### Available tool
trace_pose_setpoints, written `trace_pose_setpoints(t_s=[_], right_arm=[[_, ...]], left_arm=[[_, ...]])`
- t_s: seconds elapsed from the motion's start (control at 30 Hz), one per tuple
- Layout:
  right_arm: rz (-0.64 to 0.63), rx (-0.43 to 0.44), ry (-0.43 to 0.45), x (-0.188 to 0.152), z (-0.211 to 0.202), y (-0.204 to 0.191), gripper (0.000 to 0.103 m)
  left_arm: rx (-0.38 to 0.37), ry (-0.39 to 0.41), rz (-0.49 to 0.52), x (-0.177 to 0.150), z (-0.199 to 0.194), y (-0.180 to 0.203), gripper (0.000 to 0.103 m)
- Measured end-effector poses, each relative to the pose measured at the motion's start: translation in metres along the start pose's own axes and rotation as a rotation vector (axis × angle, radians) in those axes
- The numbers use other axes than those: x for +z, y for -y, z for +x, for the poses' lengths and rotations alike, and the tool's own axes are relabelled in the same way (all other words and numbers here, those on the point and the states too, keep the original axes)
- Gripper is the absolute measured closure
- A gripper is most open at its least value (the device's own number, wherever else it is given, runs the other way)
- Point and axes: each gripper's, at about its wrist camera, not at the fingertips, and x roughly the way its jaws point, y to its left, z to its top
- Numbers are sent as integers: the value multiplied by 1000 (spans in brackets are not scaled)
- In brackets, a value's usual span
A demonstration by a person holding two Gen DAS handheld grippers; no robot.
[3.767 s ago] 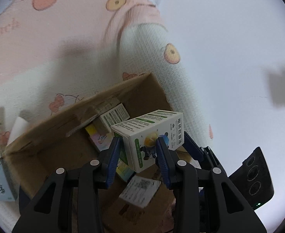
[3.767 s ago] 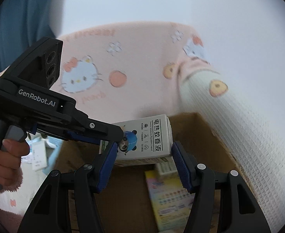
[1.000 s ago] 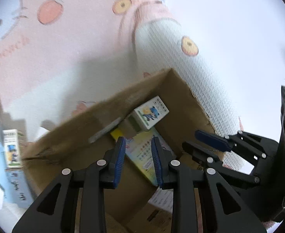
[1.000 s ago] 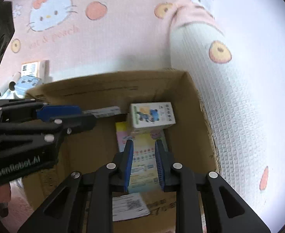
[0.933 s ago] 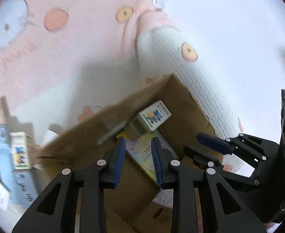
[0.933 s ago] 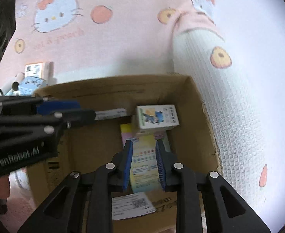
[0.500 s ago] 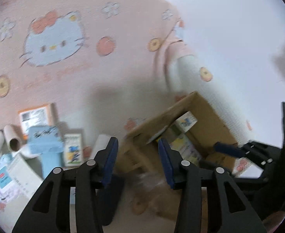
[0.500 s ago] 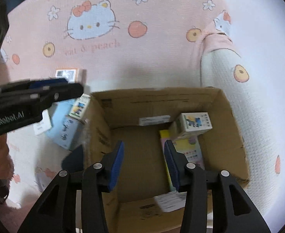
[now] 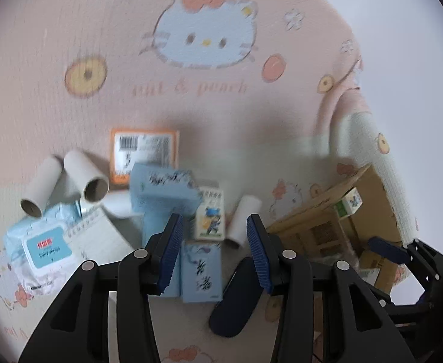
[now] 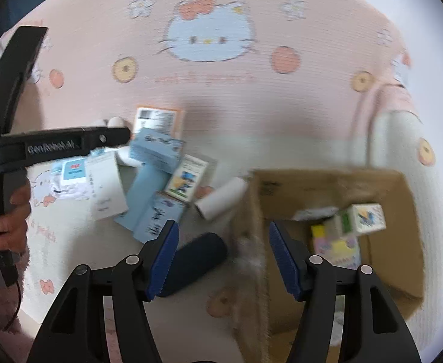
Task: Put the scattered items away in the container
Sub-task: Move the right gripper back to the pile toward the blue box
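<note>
At the far left of the pink cartoon-cat blanket [image 9: 79, 30] lay two brown cardboard tubes [image 9: 64, 184], with a soft blue-and-white pack of baby wipes [image 9: 40, 245] just near of them. To the right came a white spiral notepad [image 9: 97, 239], an orange-edged flat box [image 9: 144, 152] further away, and light blue cartons [image 9: 164, 193] piled together. Beside them lay a small white box with a blue cartoon figure [image 9: 209, 217], a white paper roll [image 9: 243, 216] and a dark blue oval case [image 9: 235, 299]. The left gripper [image 9: 211, 251] hung over this heap; its jaws had just been opening and stood released, with nothing between the blue pads. The right gripper [image 10: 223, 260] was also released and empty, its jaws just widened, above the left wall of the brown cardboard container [image 10: 381, 187]. Inside the container, at the right, were a white and green box [image 10: 363, 217] and a yellow and pink flat pack [image 10: 336, 248].
</note>
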Motion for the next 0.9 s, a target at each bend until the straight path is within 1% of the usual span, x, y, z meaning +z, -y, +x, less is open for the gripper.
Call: trace_pose_setpoints(t_s=[0.1, 0.17, 0.2, 0.23, 0.27, 0.3, 0.43, 0.6, 0.67, 0.73, 0.83, 0.9], right_arm=[[-11, 37, -16, 10, 20, -16, 43], [-3, 64, -36, 14, 36, -22, 43], [7, 62, -54, 15, 45, -24, 43], [23, 32, -73, 15, 55, -26, 43], [32, -13, -86, 16, 64, -29, 43], [22, -39, -93, 16, 72, -34, 43], [-56, -45, -105, 15, 96, -53, 43], [-86, -88, -147, 17, 131, -64, 43], [-75, -69, -128, 19, 140, -64, 43], [-20, -26, -103, 21, 150, -56, 43], [90, 40, -80, 21, 165, -39, 43], [132, 68, -95, 21, 176, -31, 43]], left_arm=[[-13, -44, -6, -4, 13, -13, 52], [-54, -71, -15, -7, 26, -23, 50], [-66, -95, -31, -8, 34, -28, 50], [-77, -109, -43, -9, 39, -31, 50], [-105, -123, -54, -10, 45, -35, 50], [-138, -139, -69, -11, 53, -41, 50], [-190, -171, -134, -9, 74, -57, 50], [-233, -211, -126, -8, 99, -63, 50], [-252, -220, -102, -7, 109, -63, 50], [-252, -219, -90, -5, 120, -64, 50], [-274, -229, -121, -3, 138, -69, 51], [-296, -245, -159, -2, 150, -72, 51]])
